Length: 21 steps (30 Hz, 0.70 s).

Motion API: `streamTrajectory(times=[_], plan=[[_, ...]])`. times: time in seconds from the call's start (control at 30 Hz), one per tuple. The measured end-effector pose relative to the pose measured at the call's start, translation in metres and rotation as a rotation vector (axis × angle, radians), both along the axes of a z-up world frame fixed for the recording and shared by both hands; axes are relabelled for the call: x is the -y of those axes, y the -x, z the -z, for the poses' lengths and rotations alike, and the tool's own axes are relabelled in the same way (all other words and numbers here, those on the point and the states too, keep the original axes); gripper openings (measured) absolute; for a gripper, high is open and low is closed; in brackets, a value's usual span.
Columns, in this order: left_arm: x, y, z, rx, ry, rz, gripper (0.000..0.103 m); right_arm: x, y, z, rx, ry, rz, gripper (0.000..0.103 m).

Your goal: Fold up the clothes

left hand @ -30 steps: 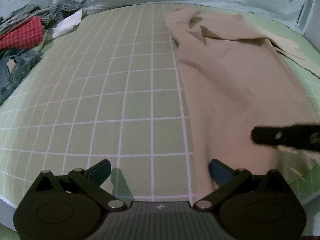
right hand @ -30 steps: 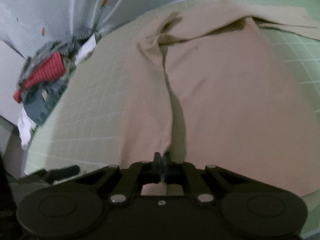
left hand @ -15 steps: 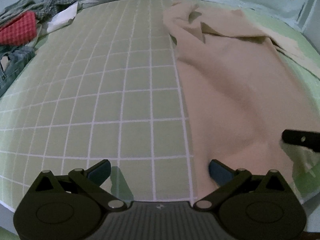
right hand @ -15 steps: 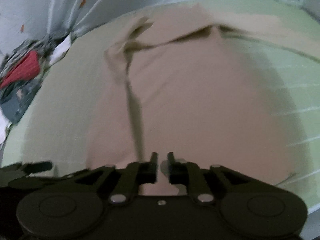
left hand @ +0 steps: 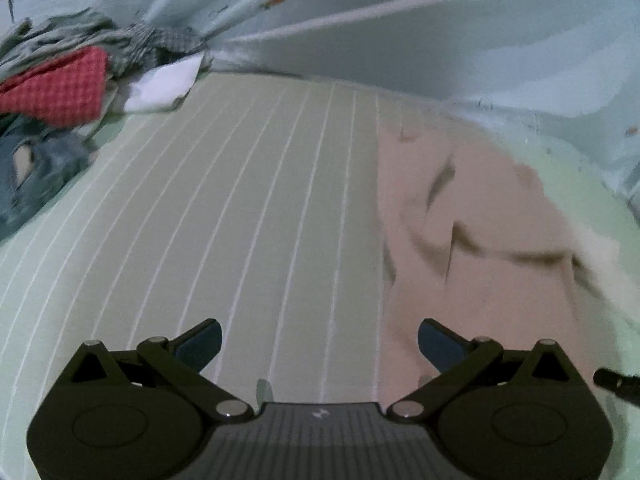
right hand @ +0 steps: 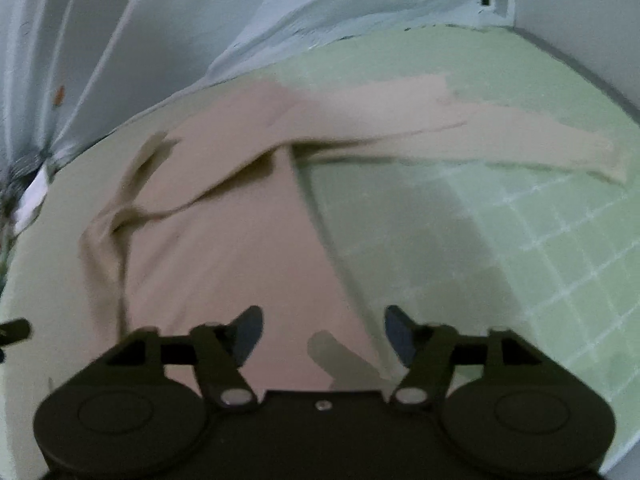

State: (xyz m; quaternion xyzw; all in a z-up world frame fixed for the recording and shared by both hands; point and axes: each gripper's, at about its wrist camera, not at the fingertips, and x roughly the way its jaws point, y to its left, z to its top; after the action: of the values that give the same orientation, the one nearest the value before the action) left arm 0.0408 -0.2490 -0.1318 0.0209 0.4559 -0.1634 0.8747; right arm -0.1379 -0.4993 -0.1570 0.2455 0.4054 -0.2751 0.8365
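Note:
A beige long-sleeved garment (left hand: 492, 280) lies spread on the green checked sheet (left hand: 240, 240). In the right wrist view the garment (right hand: 224, 248) fills the left and middle, with one sleeve (right hand: 500, 136) stretched out to the right and a folded ridge along its left side. My left gripper (left hand: 319, 340) is open and empty, above the sheet at the garment's left edge. My right gripper (right hand: 323, 330) is open and empty, just above the garment's body near its right edge.
A pile of other clothes (left hand: 56, 84), red checked, grey and denim, lies at the far left with a white piece (left hand: 164, 84) beside it. A pale blue curtain (left hand: 400, 32) hangs behind the bed. A grey wall edge (right hand: 580, 64) borders the bed at right.
My right gripper has opened and let go of the beige fabric it was pinching. Both grippers have moved forward over the bed, towards the garment's far end.

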Motion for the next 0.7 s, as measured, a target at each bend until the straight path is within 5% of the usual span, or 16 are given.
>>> streamTrajectory(times=[0.23, 0.33, 0.47, 0.7], plan=[[0.059, -0.084, -0.010, 0.038, 0.043, 0.052, 0.101, 0.077, -0.039, 0.003, 0.006, 0.058, 0.107, 0.079], [0.086, -0.126, -0.008, 0.039, 0.065, 0.084, 0.092, 0.116, -0.053, 0.006, 0.004, 0.079, 0.159, 0.080], [0.125, -0.176, 0.004, 0.010, 0.078, 0.153, 0.080, 0.167, -0.064, 0.012, -0.006, 0.101, 0.212, 0.080], [0.167, -0.221, 0.042, -0.042, 0.066, 0.246, 0.081, 0.218, -0.080, 0.027, 0.003, 0.110, 0.246, 0.080]])
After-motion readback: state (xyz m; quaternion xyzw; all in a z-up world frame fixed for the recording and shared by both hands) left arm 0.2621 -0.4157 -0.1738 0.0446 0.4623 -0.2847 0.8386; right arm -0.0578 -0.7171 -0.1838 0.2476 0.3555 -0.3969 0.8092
